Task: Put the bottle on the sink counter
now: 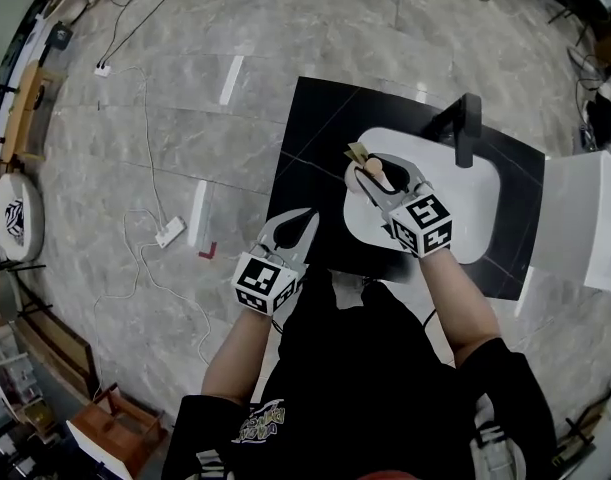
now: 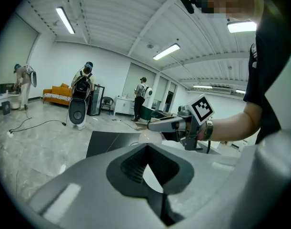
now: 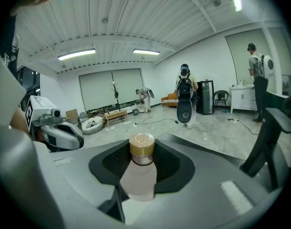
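A pale bottle with a tan cap (image 1: 372, 168) is held in my right gripper (image 1: 377, 175), which is shut on it over the left rim of the white sink basin (image 1: 475, 218). The basin is set in a black counter (image 1: 320, 128). In the right gripper view the bottle (image 3: 139, 173) stands upright between the dark pads, its cap above them. My left gripper (image 1: 301, 223) hovers at the counter's front left edge, shut with nothing in it. In the left gripper view the right gripper (image 2: 171, 123) and the bottle (image 2: 149, 136) appear ahead over the counter (image 2: 107, 142).
A black faucet (image 1: 469, 128) stands at the sink's far side. A white table (image 1: 585, 218) adjoins the counter on the right. Cables and a power strip (image 1: 170, 232) lie on the floor to the left. Several people (image 2: 83, 87) stand far off in the room.
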`<action>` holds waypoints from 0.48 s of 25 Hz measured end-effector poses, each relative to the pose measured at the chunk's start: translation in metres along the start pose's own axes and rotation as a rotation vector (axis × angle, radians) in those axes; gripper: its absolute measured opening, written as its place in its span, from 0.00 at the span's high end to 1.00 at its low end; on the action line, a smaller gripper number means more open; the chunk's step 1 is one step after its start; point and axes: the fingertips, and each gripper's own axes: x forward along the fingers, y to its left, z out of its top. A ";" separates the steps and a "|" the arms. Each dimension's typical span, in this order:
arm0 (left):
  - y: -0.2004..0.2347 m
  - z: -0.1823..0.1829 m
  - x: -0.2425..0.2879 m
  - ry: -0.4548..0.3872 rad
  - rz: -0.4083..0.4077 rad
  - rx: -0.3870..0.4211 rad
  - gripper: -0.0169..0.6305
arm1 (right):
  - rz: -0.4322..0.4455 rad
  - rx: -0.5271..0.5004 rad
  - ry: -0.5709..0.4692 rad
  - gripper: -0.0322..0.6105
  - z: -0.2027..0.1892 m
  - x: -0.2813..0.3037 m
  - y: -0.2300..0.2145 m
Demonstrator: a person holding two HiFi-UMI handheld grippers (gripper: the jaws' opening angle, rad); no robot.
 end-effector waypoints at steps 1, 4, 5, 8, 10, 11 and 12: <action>0.001 0.000 0.001 0.005 -0.007 0.011 0.97 | -0.005 0.002 0.002 0.69 -0.001 0.005 -0.002; 0.005 -0.003 0.001 0.021 -0.032 0.029 0.97 | -0.019 0.006 0.011 0.69 -0.003 0.023 -0.008; 0.007 -0.005 0.000 0.026 -0.040 0.030 0.97 | -0.024 0.007 0.014 0.69 -0.004 0.030 -0.010; 0.016 -0.010 0.000 0.038 -0.058 0.026 0.97 | -0.041 0.010 0.020 0.69 -0.006 0.048 -0.016; 0.022 -0.011 -0.001 0.046 -0.070 0.021 0.97 | -0.055 0.018 0.024 0.69 -0.006 0.059 -0.020; 0.025 -0.010 -0.001 0.049 -0.076 0.020 0.97 | -0.061 0.022 0.026 0.69 -0.006 0.063 -0.022; 0.028 -0.009 -0.002 0.052 -0.081 0.020 0.97 | -0.068 0.027 0.028 0.69 -0.006 0.068 -0.024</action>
